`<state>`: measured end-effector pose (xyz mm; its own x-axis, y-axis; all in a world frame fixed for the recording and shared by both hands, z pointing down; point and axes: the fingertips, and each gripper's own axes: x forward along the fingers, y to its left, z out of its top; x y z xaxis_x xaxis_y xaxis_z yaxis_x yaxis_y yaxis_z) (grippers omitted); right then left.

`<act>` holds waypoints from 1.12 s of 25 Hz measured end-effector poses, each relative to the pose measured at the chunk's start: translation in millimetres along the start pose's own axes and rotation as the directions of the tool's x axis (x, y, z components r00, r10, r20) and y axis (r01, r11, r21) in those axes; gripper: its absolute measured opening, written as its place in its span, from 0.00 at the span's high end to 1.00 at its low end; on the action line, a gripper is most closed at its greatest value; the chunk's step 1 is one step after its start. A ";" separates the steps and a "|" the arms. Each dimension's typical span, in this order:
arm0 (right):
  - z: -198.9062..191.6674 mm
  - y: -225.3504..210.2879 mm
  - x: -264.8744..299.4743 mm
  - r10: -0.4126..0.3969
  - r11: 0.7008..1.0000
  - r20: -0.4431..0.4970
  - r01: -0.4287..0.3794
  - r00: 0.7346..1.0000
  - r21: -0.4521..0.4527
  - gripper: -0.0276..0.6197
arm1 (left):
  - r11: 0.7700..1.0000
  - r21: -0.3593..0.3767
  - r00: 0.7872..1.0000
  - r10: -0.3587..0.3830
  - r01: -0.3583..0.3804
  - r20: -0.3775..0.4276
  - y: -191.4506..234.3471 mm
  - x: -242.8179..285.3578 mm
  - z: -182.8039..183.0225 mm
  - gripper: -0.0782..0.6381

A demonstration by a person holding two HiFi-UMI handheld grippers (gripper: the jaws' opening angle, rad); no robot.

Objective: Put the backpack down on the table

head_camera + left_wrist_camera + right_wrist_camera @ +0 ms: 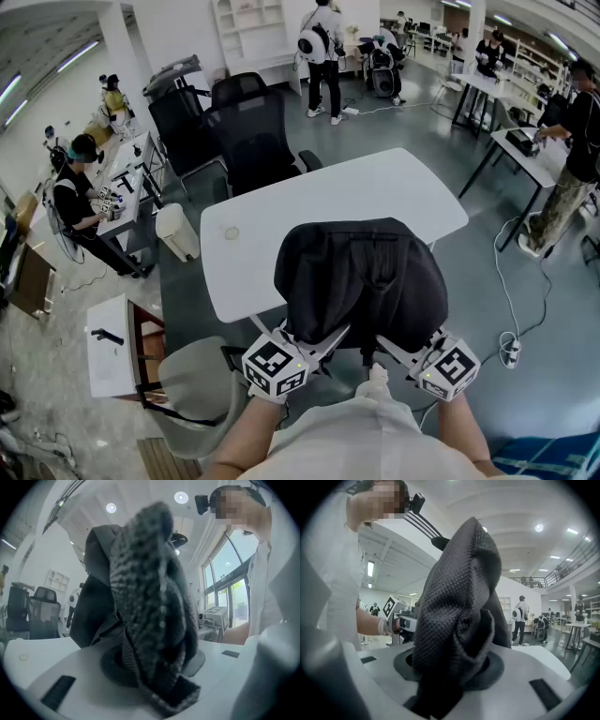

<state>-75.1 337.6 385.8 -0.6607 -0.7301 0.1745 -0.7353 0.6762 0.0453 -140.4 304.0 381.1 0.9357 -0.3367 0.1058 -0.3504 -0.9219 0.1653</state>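
The black backpack (361, 281) sits over the near edge of the white tabletop (309, 216), its rounded body spread across the rim on the person's side. From the head view I cannot tell whether its underside rests on the surface or hangs just above it.

The left tool (314, 343) is at the pack's lower left. In the left gripper view its jaws are pinching a padded mesh strap (154, 616), which bunches up between them. The right tool (405, 349) is at the lower right, and its jaws are clamped on a fold of dark mesh fabric (457, 620) of the same pack. Both tools point roughly level, towards the tabletop.

A small round mark (232, 232) shows on the tabletop's left part, well apart from the pack. Beyond the far edge stand black office chairs (253, 131), with a white bin (176, 232) beside the tabletop's left corner. A grey chair (187, 394) stands to the person's left.
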 end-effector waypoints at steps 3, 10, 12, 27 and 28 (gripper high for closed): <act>0.2 -4.4 1.1 0.000 1.000 -0.001 0.000 1.000 0.000 0.66 | 1.000 0.001 1.000 -0.003 0.003 0.000 2.2 3.5 1.4 0.69; -1.2 -13.2 2.0 0.001 1.000 0.001 -0.001 1.000 0.006 0.66 | 1.000 -0.002 1.000 -0.005 0.005 -0.002 5.8 10.8 2.7 0.69; -2.3 -14.4 1.8 0.000 1.000 0.000 0.000 1.000 0.009 0.66 | 1.000 -0.004 1.000 -0.005 0.005 -0.003 6.1 12.0 2.1 0.69; -8.8 -34.5 6.4 0.001 0.999 0.006 -0.001 1.000 0.048 0.65 | 1.000 -0.020 1.000 -0.008 0.008 -0.012 17.4 28.9 -2.0 0.69; -9.3 -36.3 7.5 0.001 0.999 0.007 -0.002 1.000 0.048 0.65 | 1.000 -0.022 1.000 -0.008 0.008 -0.011 19.1 30.2 -2.4 0.69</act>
<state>-52.0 308.5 394.6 -0.6628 -0.7298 0.1676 -0.7406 0.6719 -0.0025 -118.9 276.7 389.8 0.9378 -0.3272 0.1158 -0.3442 -0.9200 0.1877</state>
